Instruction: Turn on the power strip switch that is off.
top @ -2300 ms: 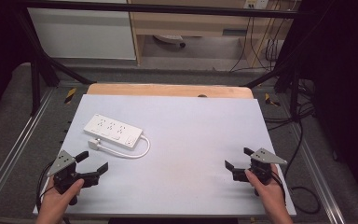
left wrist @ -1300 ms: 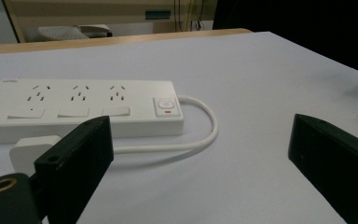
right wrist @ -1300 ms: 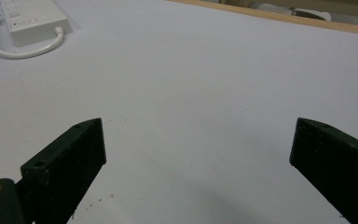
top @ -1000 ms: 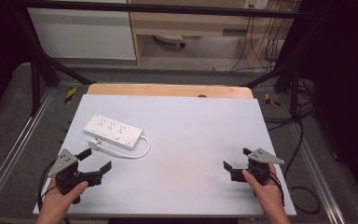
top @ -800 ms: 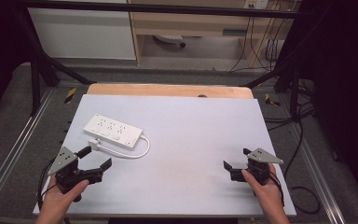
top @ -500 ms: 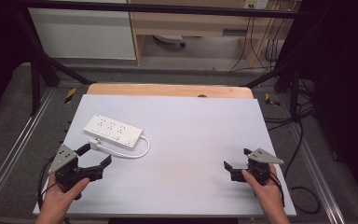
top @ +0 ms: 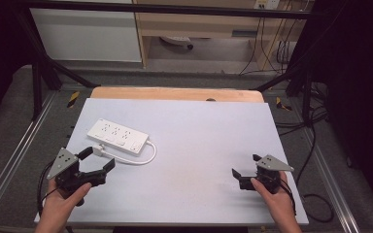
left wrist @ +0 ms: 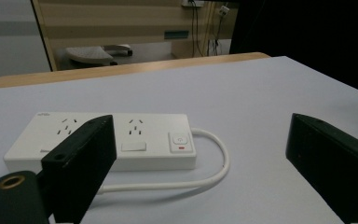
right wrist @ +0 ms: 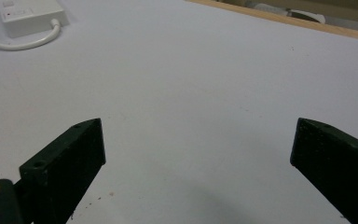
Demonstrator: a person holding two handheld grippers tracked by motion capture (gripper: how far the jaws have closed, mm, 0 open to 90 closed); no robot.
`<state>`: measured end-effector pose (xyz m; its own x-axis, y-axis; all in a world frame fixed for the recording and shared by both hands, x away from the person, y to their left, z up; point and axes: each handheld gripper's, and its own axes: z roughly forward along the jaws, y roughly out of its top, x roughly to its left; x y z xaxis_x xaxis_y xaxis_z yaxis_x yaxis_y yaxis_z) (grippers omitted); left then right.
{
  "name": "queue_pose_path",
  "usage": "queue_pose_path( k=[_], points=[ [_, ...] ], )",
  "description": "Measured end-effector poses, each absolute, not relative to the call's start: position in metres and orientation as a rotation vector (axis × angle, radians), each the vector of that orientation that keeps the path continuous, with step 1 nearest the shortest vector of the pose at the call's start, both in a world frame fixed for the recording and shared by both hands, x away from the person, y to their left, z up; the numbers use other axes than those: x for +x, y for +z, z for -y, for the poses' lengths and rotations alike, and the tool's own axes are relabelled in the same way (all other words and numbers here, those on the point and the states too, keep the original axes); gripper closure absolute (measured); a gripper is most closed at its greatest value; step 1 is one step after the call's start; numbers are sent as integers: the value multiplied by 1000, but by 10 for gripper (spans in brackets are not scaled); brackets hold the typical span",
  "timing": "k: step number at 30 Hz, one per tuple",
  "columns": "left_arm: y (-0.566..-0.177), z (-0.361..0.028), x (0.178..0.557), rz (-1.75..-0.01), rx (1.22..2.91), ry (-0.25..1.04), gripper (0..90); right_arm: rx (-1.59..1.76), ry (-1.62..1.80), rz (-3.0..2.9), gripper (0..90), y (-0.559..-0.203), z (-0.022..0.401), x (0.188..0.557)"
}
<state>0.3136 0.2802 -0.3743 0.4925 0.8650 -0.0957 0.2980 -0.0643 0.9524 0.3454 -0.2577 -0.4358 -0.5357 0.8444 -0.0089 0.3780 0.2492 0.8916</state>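
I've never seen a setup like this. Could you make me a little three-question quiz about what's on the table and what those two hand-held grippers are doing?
1. True or false: the left gripper is shut on the white plastic power strip.
2. Which gripper is nearer the power strip? A) the left gripper B) the right gripper
3. Fill in: the power strip's short white cable curves round to a white ____ lying beside the strip.

Key
1. False: its jaws stand wide apart, short of the strip.
2. A.
3. Plug.
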Motion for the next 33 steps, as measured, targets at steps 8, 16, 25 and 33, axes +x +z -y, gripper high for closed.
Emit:
queue_pose_path(
  k=[8,16,25,33],
  points=[
    [-371,-282,316,-1015,1615,628,101,1100,1240,-2039,35,-436,256,346],
    [-367,-283,317,-1017,1611,631,114,1103,1233,-2035,35,-436,257,346],
    [-360,-275,325,-994,1620,642,119,1100,1232,-2034,35,-436,257,346],
    [-356,-266,333,-979,1622,644,122,1094,1232,-2039,35,-436,256,345]
  ],
)
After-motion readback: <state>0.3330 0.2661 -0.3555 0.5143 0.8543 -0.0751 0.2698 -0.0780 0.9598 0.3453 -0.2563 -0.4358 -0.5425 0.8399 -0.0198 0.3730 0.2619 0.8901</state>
